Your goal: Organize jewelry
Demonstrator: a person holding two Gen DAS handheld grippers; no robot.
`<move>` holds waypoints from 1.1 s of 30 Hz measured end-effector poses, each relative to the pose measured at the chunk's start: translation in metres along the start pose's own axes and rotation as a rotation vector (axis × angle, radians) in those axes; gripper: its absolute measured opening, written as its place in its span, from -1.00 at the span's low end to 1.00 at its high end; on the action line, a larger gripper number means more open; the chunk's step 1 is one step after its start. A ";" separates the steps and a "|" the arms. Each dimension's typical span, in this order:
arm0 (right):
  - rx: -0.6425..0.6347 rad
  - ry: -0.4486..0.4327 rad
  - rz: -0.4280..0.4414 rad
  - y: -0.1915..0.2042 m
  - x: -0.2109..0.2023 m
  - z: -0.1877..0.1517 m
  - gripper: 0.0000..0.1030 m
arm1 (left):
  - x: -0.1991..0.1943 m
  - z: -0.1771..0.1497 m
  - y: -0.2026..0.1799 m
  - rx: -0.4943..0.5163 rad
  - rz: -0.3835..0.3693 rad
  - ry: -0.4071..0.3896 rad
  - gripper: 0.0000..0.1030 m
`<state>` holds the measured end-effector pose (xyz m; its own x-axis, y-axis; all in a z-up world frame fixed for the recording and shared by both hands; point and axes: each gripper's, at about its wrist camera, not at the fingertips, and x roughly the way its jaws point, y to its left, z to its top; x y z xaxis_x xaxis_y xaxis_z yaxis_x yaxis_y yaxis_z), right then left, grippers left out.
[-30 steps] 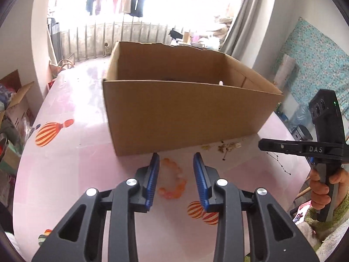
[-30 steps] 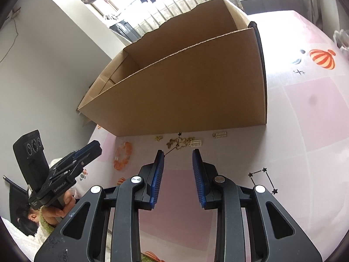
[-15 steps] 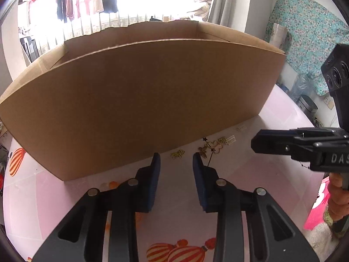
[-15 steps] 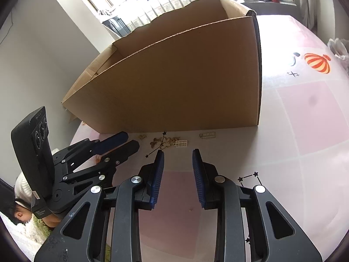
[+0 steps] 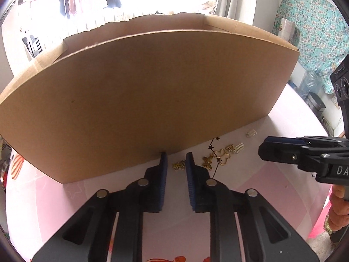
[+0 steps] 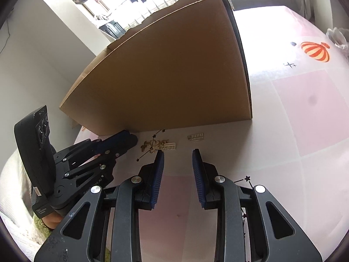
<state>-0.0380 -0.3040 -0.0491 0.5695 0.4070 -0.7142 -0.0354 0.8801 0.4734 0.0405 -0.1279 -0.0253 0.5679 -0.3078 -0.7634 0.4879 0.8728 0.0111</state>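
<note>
A tiny gold charm (image 5: 179, 165) lies on the pink tablecloth at the foot of the cardboard box (image 5: 152, 100). My left gripper (image 5: 176, 159) points down at it. Its jaws are closing with the charm between the blue pads, and a small gap still shows. Just right of it lie a gold butterfly charm (image 5: 207, 162), an open gold pendant (image 5: 222, 157), a black star chain (image 5: 214, 144) and two small white comb-like pieces (image 5: 238, 147). My right gripper (image 6: 177, 152) hovers open and empty, a little short of the same cluster (image 6: 152, 146). The left gripper (image 6: 128, 139) hides the tiny charm in that view.
The tall box wall (image 6: 174, 83) stands right behind the jewelry. A second white piece (image 6: 195, 137) lies alone further right. Another star chain (image 6: 247, 178) lies beside my right finger. The pink cloth with balloon prints (image 6: 315, 51) stretches to the right.
My left gripper slid right from the orange bead bracelet along the box front to the gold charms, dropped lower, and its jaws narrowed. The right gripper stayed put.
</note>
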 end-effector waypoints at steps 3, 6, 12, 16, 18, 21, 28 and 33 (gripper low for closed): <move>0.002 -0.007 -0.004 0.000 -0.003 -0.001 -0.46 | -0.001 0.000 -0.003 0.022 0.005 -0.001 -0.82; 0.002 -0.015 -0.007 0.002 -0.006 -0.002 -0.46 | -0.002 0.000 -0.005 0.034 0.002 -0.005 -0.94; -0.059 -0.040 -0.002 0.019 -0.016 -0.005 -0.46 | -0.009 -0.012 0.007 -0.022 -0.046 -0.004 -0.95; -0.134 -0.031 0.025 0.041 -0.012 -0.008 -0.46 | -0.018 -0.026 0.015 -0.047 -0.041 -0.006 -0.95; -0.181 -0.014 0.027 0.052 -0.007 -0.008 -0.46 | -0.022 -0.031 0.018 -0.054 -0.042 -0.010 -0.95; -0.260 0.001 -0.013 0.068 0.003 -0.011 -0.46 | -0.023 -0.036 0.022 -0.063 -0.050 -0.018 -0.95; -0.324 0.062 -0.113 0.080 0.027 -0.007 -0.46 | -0.022 -0.040 0.028 -0.077 -0.075 -0.034 -0.95; -0.353 0.061 -0.155 0.086 0.033 -0.004 -0.47 | -0.022 -0.041 0.030 -0.092 -0.095 -0.041 -0.95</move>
<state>-0.0253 -0.2139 -0.0342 0.5404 0.2675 -0.7978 -0.2396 0.9578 0.1588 0.0158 -0.0792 -0.0349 0.5500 -0.4043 -0.7308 0.4792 0.8694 -0.1203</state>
